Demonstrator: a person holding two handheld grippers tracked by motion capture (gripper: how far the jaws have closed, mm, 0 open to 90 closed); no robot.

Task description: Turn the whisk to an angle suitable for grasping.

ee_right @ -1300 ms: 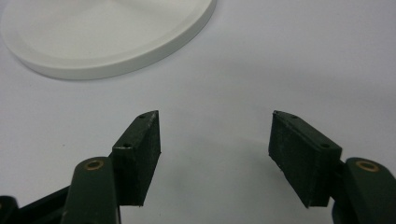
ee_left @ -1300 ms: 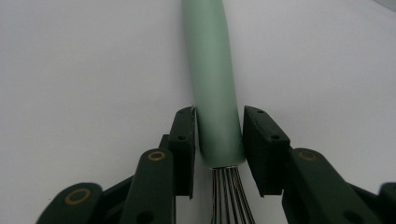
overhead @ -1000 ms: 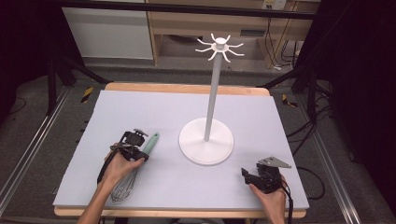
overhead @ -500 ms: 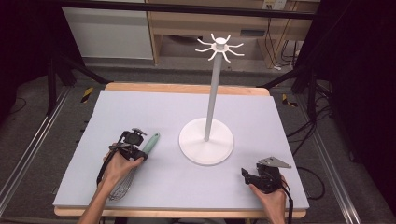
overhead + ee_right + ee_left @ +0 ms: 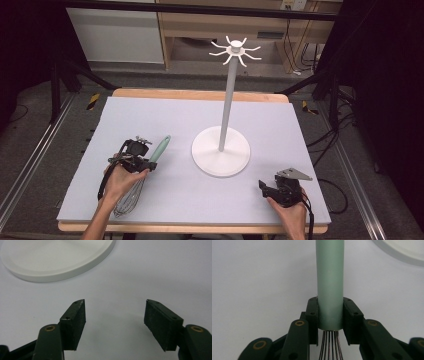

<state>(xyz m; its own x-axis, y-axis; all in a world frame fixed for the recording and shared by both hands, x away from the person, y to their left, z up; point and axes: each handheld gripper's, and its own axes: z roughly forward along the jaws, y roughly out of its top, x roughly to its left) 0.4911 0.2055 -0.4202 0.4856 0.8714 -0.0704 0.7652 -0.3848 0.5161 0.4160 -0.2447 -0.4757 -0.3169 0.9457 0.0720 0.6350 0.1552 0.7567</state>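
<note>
Lifting a touch now, the left gripper (image 5: 150, 162) has nudged up and away from where it sat a second ago, and its jaws have just been closing, with the whisk (image 5: 145, 172) between them. That whisk sits at the near left of the table: its mint-green handle (image 5: 329, 282) points away towards the far right, and its wire loops (image 5: 127, 200) trail back towards the near edge under the person's left hand (image 5: 120, 180). From the left gripper view the picture is crisp: both black pads press on the handle, one on each side, right at the end where the wires come out. Firm grip, handle clamped dead centre between the jaws.

Out to the right stands the white hook stand (image 5: 229, 105), a round base (image 5: 221, 150) in the middle of the table, a tall pole rising from it and a crown of curved hooks (image 5: 235, 50) at the top. Handle tip and base are near each other but apart.

Further right again, at the near right corner, the right gripper (image 5: 115, 315) has held its spot. Its jaws stand wide apart with nothing between them, just bare mat, and the rim of that white base shows beyond them. All of it rests on the pale grey mat (image 5: 300, 125) that covers the wooden table (image 5: 200, 93).
</note>
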